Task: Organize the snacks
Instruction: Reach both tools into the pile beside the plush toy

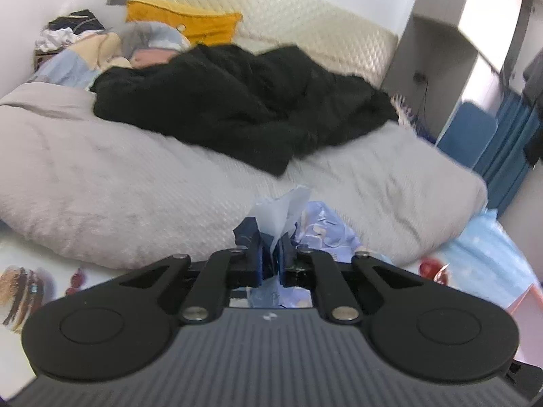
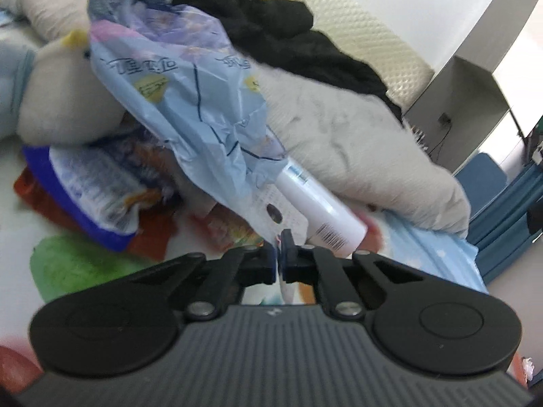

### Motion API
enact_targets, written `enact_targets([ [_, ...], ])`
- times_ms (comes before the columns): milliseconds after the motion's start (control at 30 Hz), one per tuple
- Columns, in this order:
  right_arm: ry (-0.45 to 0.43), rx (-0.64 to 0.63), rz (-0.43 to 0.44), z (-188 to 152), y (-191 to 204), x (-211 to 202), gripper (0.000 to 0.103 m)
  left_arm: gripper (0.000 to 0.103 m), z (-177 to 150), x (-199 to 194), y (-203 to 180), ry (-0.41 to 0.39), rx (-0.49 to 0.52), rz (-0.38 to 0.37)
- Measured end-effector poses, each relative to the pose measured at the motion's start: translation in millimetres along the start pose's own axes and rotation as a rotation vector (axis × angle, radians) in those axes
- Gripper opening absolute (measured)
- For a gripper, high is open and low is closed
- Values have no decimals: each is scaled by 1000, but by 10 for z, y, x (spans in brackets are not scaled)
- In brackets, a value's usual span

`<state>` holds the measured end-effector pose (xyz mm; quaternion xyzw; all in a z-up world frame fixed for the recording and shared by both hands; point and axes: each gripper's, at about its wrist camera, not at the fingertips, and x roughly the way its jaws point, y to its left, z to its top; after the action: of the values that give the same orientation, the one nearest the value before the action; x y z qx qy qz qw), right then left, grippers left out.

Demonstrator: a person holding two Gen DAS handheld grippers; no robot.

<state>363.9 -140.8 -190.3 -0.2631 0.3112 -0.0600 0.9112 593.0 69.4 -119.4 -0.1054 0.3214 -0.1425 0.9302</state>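
While both grippers pinch the same pale blue plastic bag (image 2: 190, 101), the left gripper (image 1: 270, 257) clamped on a bunched edge and the right gripper (image 2: 279, 254) closed on a thin corner, the bag hangs stretched above the bed; a white tube (image 2: 319, 210) pokes from its lower end and looks ready to slip, so I would tip that mouth upward; loose snack packets (image 2: 95, 183) lie just beside on the printed sheet (image 2: 74, 268); the grey duvet (image 1: 101, 183) crowds behind; open room lies toward the bed's near edge.
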Motion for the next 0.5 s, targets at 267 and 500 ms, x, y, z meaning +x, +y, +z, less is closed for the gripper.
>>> enact_targets([
  [267, -163, -14, 10, 500, 14, -132, 5, 9, 122, -808, 379, -158, -64, 33],
  [500, -248, -11, 132, 897, 111, 145, 5, 9, -93, -942, 844, -143, -155, 130],
])
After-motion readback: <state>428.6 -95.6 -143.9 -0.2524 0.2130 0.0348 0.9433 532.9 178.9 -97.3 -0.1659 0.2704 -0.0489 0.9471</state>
